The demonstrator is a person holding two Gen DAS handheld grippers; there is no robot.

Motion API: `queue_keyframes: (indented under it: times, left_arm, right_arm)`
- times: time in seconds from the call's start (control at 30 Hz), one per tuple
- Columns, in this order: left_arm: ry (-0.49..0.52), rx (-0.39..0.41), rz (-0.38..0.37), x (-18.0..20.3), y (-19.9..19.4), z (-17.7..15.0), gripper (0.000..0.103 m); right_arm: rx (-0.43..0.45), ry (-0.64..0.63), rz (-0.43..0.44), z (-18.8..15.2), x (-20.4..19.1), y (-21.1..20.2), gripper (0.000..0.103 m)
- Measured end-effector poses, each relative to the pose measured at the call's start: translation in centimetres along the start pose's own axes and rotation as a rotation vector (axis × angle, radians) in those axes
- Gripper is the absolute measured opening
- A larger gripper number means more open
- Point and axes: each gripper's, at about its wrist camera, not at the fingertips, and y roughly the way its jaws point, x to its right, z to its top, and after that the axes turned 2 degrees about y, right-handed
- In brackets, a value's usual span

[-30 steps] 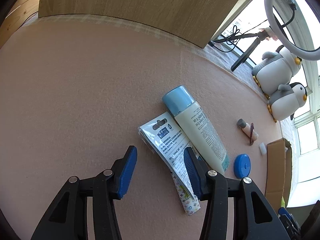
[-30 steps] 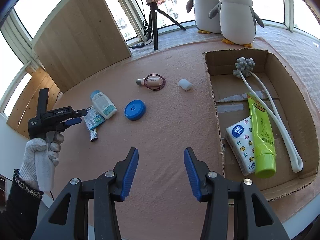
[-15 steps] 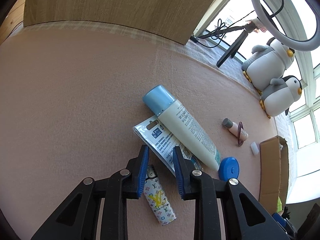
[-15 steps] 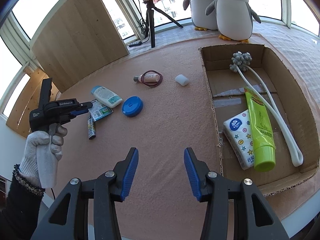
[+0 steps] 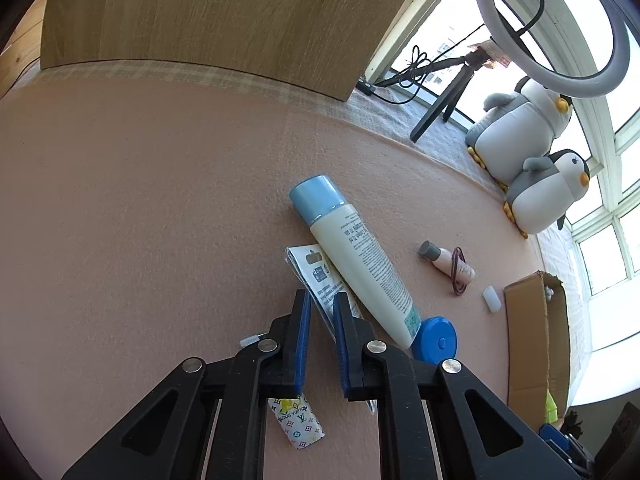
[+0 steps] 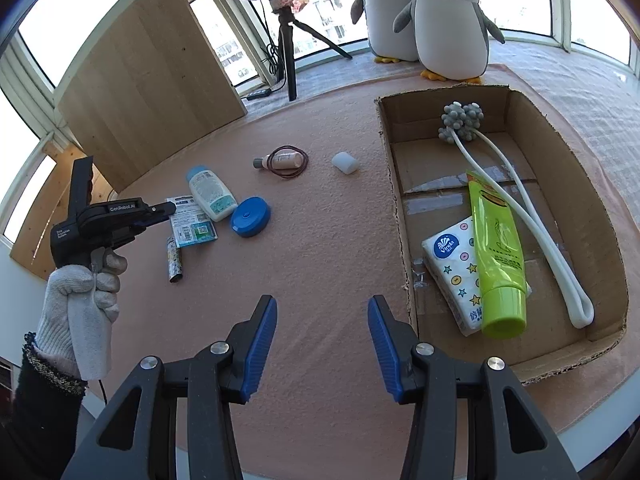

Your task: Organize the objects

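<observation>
My left gripper (image 5: 322, 296) has closed to a narrow gap around the edge of a flat printed packet (image 5: 310, 264) that lies on the pink mat, partly under a cream bottle with a blue cap (image 5: 360, 264). A patterned lighter-like stick (image 5: 298, 424) lies below the fingers. In the right wrist view a gloved hand holds that left gripper (image 6: 170, 209) at the packet (image 6: 192, 226), beside the bottle (image 6: 210, 194) and the stick (image 6: 175, 258). My right gripper (image 6: 322, 304) hangs open over bare mat, holding nothing.
A blue round case (image 6: 250, 216), a small pink bottle ringed by a hair band (image 6: 284, 160) and a white cap (image 6: 345, 162) lie on the mat. The cardboard box (image 6: 394, 200) at right holds a green tube (image 6: 496, 240), tissues (image 6: 448, 252) and a white massager (image 6: 520, 200). Two plush penguins (image 6: 448, 20) stand behind.
The left gripper went from wide open to nearly shut and shifted onto the packet's edge. The right gripper stayed open and drifted slightly.
</observation>
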Motion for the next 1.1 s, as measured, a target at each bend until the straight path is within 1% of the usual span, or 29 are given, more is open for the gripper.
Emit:
queue_keyframes:
  times: [0.17,0.33,0.37,0.4,0.43,0.5,0.57,0.63,0.67,0.7,0.77,0.8,0.9,0.93,1.1]
  left_arm:
    - [0.031,0.01,0.003,0.2,-1.2,-0.9,0.01]
    - [0.029,-0.022,-0.008,0.1,-0.4,-1.6,0.012]
    - [0.023,-0.033,-0.012,0.2,-0.1,-1.7,0.015]
    - [0.016,-0.04,-0.014,0.3,0.1,-1.8,0.021]
    - [0.013,-0.042,-0.027,0.5,0.2,-1.9,0.031]
    - [0.026,-0.041,-0.028,1.1,0.4,-2.1,0.032]
    - [0.046,-0.049,-0.033,1.9,0.9,-2.4,0.031]
    - [0.06,-0.055,-0.023,2.6,1.3,-2.6,0.029]
    - [0.062,-0.053,-0.013,2.9,1.5,-2.7,0.02]
    - [0.06,-0.05,-0.004,3.0,1.7,-2.7,0.019]
    - [0.049,-0.048,-0.011,3.1,1.9,-2.6,0.014]
    - [0.049,-0.044,-0.014,3.2,1.8,-2.6,0.013]
    - [0.068,-0.035,-0.024,3.7,1.4,-2.4,0.007]
    - [0.081,-0.031,-0.023,4.0,1.3,-2.4,0.003]
    - [0.117,-0.028,-0.034,4.2,0.1,-3.0,0.002]
  right_arm:
    - [0.004,-0.008,0.006,0.1,-0.2,0.0,0.044]
    - [-0.002,-0.018,0.014,0.2,-0.5,0.2,0.044]
    - [0.0,-0.022,0.015,0.1,-0.5,0.1,0.044]
    - [0.001,-0.025,0.016,0.1,-0.6,0.1,0.044]
    - [0.002,-0.027,0.017,0.1,-0.6,0.1,0.044]
    - [0.002,-0.026,0.015,0.1,-0.6,0.0,0.044]
    - [0.0,-0.021,0.014,0.0,-0.4,0.0,0.044]
    - [0.001,-0.016,0.011,-0.1,-0.2,-0.1,0.044]
    - [0.001,-0.013,0.01,-0.1,-0.1,-0.2,0.044]
    - [0.002,-0.011,0.01,-0.2,0.0,-0.3,0.044]
    - [0.005,-0.009,0.009,-0.2,0.2,-0.4,0.044]
    - [0.006,-0.01,0.01,-0.2,0.2,-0.5,0.044]
    - [0.007,-0.011,0.014,-0.3,0.2,-0.6,0.044]
    - [0.006,-0.012,0.016,-0.3,0.1,-0.6,0.044]
    - [0.004,-0.015,0.025,-0.1,0.0,-0.4,0.044]
